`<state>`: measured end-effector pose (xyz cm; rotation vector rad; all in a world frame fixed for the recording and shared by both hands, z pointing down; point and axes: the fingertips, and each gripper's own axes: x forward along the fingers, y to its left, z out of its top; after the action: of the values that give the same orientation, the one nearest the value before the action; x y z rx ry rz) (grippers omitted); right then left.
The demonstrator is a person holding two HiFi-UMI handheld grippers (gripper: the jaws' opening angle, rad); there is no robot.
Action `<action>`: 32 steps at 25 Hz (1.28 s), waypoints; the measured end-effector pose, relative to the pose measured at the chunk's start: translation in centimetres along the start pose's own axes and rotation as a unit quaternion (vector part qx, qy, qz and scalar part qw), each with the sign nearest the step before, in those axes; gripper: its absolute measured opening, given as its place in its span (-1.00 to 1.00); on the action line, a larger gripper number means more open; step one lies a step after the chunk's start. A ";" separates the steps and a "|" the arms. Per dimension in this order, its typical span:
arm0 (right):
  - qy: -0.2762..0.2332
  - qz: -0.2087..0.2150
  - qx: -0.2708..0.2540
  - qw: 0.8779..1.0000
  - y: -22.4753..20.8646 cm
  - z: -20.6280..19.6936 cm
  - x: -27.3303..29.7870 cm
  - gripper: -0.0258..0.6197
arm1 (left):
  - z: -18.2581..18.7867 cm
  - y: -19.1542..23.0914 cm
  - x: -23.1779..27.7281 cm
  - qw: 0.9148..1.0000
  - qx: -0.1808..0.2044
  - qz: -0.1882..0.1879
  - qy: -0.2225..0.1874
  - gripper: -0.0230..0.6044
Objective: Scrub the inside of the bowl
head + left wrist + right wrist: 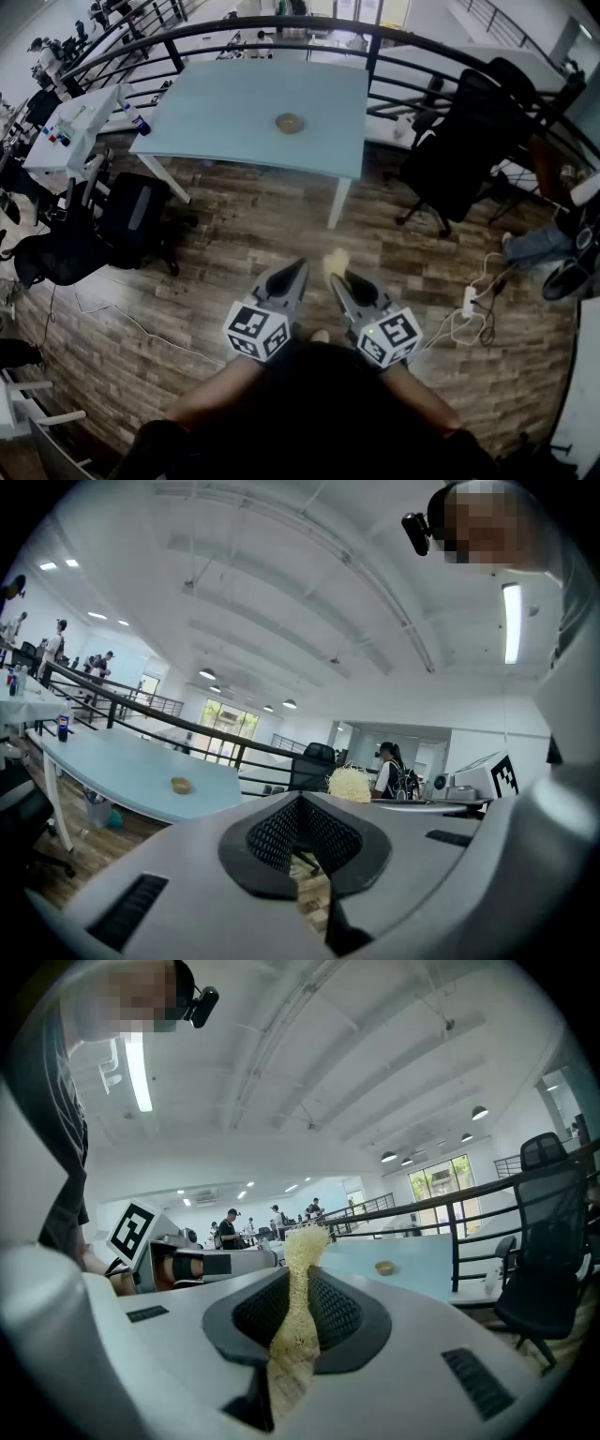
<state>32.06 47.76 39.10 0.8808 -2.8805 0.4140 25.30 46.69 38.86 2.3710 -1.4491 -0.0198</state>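
Bowl (pixel 289 123): small, brownish, alone on the table (pixel 234 112), upper centre of the head view. It is too far off to tell what, if anything, is in it. It is well apart from both grippers. It also shows at the left middle of the left gripper view (pixel 180 785) and right of centre in the right gripper view (pixel 384 1267).

Table: pale blue top, white legs, standing on the wood floor (pixel 187 300) in front of a black railing (pixel 281 23).

Left gripper (pixel 300 266): low centre of the head view, held over the floor and pointing towards the table. In its own view (pixel 300 799) the jaws are closed tip to tip with nothing between them.

Right gripper (pixel 336 279): just beside the left one, on its right. In its own view (pixel 300 1277) the jaws are clamped on the scrubber (pixel 300 1260).

Scrubber: pale yellow and fibrous, possibly loofah. It is pinched flat between the jaws, with its free end sticking up past the tips (pixel 335 262).

Chair (pixel 464 141): black office type, at the right of the table.

Power strip (pixel 467 302): white, on the floor at the right.
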 end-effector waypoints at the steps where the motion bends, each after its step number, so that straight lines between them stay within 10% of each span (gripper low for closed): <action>1: -0.002 -0.001 0.000 1.000 0.0 0.0 -0.1 -0.72 | 0.0 -0.1 0.0 1.000 0.003 0.000 -0.002 -0.94; 19: -0.008 -0.002 0.006 1.000 -0.2 0.1 0.8 -0.72 | -0.3 0.8 0.4 1.000 -0.009 -0.017 -0.001 -0.94; 32: -0.001 0.004 0.011 1.000 0.8 1.0 11.8 -0.72 | 2.7 11.4 0.1 1.000 -0.020 -0.015 -0.012 -0.94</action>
<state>21.77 41.83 39.98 0.8745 -2.8883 0.4470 15.08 41.13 39.89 2.3674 -1.4103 -0.0842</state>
